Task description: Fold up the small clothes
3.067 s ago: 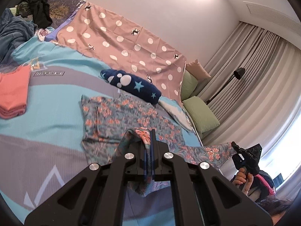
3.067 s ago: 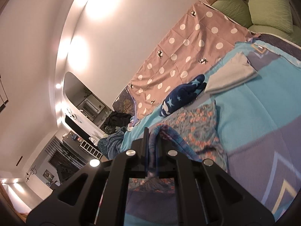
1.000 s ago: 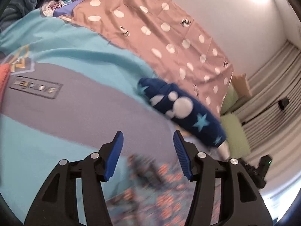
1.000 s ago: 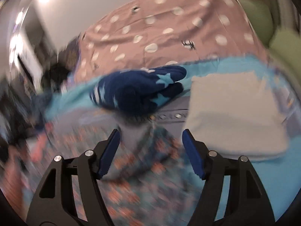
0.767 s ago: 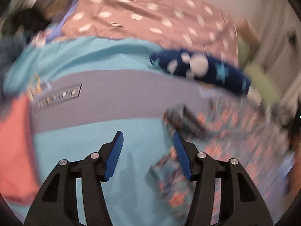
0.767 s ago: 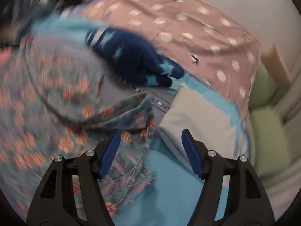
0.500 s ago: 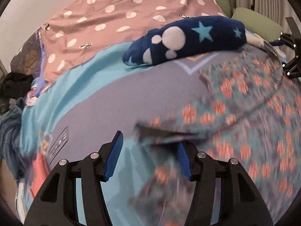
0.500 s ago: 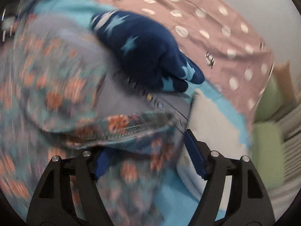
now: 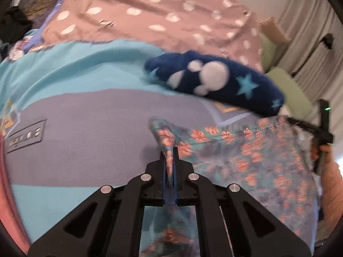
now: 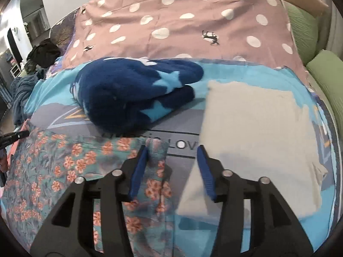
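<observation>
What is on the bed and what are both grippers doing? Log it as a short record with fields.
surface: bed cover, turquoise and grey
garment: floral garment, spread flat
left gripper: just closed, shut on a corner of the floral garment
right gripper: closing, fingers apart, another garment corner between them
behind garment: navy star blanket
beside it: cream cloth, folded
</observation>
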{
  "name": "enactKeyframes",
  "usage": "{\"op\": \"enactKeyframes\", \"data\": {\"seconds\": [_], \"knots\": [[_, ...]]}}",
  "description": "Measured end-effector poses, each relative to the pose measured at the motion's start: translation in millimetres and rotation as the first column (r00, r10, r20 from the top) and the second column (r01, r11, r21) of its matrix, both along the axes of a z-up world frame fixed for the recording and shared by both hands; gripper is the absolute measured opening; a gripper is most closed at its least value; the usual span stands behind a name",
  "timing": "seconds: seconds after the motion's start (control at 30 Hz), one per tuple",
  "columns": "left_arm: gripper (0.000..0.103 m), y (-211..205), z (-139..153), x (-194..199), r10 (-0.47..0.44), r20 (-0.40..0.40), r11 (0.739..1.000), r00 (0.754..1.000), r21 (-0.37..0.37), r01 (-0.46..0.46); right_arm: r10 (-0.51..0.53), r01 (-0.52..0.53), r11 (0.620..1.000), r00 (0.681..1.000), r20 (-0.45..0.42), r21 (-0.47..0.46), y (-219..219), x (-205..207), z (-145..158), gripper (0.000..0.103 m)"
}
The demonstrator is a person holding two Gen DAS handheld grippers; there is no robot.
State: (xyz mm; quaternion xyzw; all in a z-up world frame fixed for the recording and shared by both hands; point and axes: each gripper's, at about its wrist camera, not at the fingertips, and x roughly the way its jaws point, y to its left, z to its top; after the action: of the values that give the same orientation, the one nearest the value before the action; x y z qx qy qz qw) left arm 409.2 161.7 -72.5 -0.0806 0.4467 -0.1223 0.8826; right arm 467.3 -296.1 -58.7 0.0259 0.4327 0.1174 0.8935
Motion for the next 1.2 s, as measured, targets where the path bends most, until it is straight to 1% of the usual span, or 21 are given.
{"op": "enactKeyframes", "data": {"seconds": [0.03, 0.1, 0.17, 0.3, 0.37, 0.4, 0.47, 0.5, 0.53, 0.57, 0.6, 0.63, 0.7, 0.77, 0.83, 0.9, 1.0, 1.07, 1.13, 1.17, 1.2], "knots": [[0.015, 0.9, -3.3, 0.4, 0.019, -0.012, 1.000, 1.000, 0.024, -0.019, -0.008, 0.008, 1.000, 1.000, 0.001, 0.005, -1.0, -2.8, 0.7, 0.044], [0.018, 5.5, -3.5, -2.3, 0.037, 0.004, 0.999, 0.999, 0.008, -0.037, -0.013, 0.012, 0.999, 1.000, 0.015, 0.030, -4.2, -16.2, 3.2, 0.044], [0.029, 9.7, 1.0, -11.2, 0.066, 0.004, 0.998, 0.998, -0.002, -0.066, -0.003, 0.002, 0.998, 1.000, 0.028, 0.057, -7.6, -38.6, 6.3, 0.045], [0.031, 11.9, 16.4, -51.5, 0.047, 0.048, 0.998, 0.998, -0.036, -0.045, 0.005, -0.009, 0.994, 1.000, 0.030, 0.111, -21.0, -114.1, 8.9, 0.050], [0.035, 13.2, 26.3, -89.8, 0.046, 0.085, 0.998, 0.995, -0.047, -0.042, -0.017, 0.015, 0.989, 1.000, 0.016, 0.148, -34.9, -160.9, 4.7, 0.053], [0.036, 14.9, 31.0, -116.6, 0.050, 0.103, 0.997, 0.993, -0.069, -0.043, -0.030, 0.028, 0.985, 1.000, 0.007, 0.169, -39.0, -179.2, 1.9, 0.056], [0.044, 17.2, 34.7, -156.5, 0.069, 0.118, 0.993, 0.991, -0.104, -0.057, -0.070, 0.073, 0.970, 0.997, -0.025, 0.230, -51.1, -222.6, -5.0, 0.059], [0.045, 18.1, 36.9, -186.0, 0.077, 0.124, 0.991, 0.989, -0.118, -0.063, -0.091, 0.099, 0.959, 0.995, -0.043, 0.265, -58.8, -247.4, -8.4, 0.060], [0.046, 17.8, 37.5, -203.4, 0.080, 0.129, 0.990, 0.988, -0.124, -0.064, -0.107, 0.117, 0.950, 0.993, -0.049, 0.290, -63.2, -263.6, -9.1, 0.062], [0.050, 17.8, 38.7, -222.8, 0.088, 0.136, 0.989, 0.987, -0.129, -0.070, -0.125, 0.136, 0.938, 0.991, -0.053, 0.319, -67.8, -279.7, -9.7, 0.065], [0.053, 19.1, 39.8, -247.3, 0.107, 0.141, 0.986, 0.984, -0.140, -0.088, -0.142, 0.156, 0.916, 0.988, -0.065, 0.368, -72.3, -296.3, -11.6, 0.069], [0.055, 20.1, 39.1, -259.2, 0.119, 0.137, 0.983, 0.983, -0.157, -0.097, -0.144, 0.168, 0.894, 0.986, -0.088, 0.416, -73.7, -308.6, -14.4, 0.070], [0.056, 22.5, 34.3, -282.4, 0.142, 0.100, 0.968, 0.985, -0.224, -0.117, -0.119, 0.160, 0.867, 0.986, -0.115, 0.472, -68.6, -322.3, -18.3, 0.070], [0.060, 20.3, 23.2, -296.7, 0.141, 0.036, 0.950, 0.989, -0.287, -0.125, -0.097, 0.139, 0.865, 0.989, -0.112, 0.482, -60.6, -325.9, -19.0, 0.072], [0.063, 14.0, 8.3, -301.3, 0.131, -0.015, 0.926, 0.991, -0.357, -0.127, -0.090, 0.147, 0.859, 0.986, -0.139, 0.490, -48.8, -320.0, -24.3, 0.078], [0.064, 5.6, -9.0, -295.3, 0.113, -0.067, 0.902, 0.991, -0.412, -0.131, -0.120, 0.191, 0.828, 0.979, -0.166, 0.527, -44.3, -308.7, -31.6, 0.084], [0.066, 0.9, -20.5, -284.1, 0.159, -0.056, 0.883, 0.986, -0.440, -0.167, -0.175, 0.244, 0.782, 0.969, -0.174, 0.573, -45.3, -292.9, -34.7, 0.088], [0.066, 4.0, -22.1, -269.4, 0.193, -0.057, 0.851, 0.979, -0.487, -0.196, -0.203, 0.273, 0.758, 0.962, -0.184, 0.592, -44.5, -281.9, -36.8, 0.088], [0.065, 9.1, -26.1, -250.4, 0.218, -0.089, 0.803, 0.972, -0.550, -0.230, -0.226, 0.286, 0.767, 0.958, -0.175, 0.574, -38.7, -270.7, -36.5, 0.087], [0.048, 9.5, -28.3, -240.6, 0.225, -0.107, 0.780, 0.969, -0.575, -0.245, -0.233, 0.287, 0.776, 0.958, -0.169, 0.562, -36.9, -267.2, -36.4, 0.084], [0.032, 8.1, -31.7, -231.9, 0.209, -0.122, 0.766, 0.970, -0.596, -0.240, -0.237, 0.288, 0.786, 0.957, -0.164, 0.547, -33.2, -262.2, -36.4, 0.063]]}}
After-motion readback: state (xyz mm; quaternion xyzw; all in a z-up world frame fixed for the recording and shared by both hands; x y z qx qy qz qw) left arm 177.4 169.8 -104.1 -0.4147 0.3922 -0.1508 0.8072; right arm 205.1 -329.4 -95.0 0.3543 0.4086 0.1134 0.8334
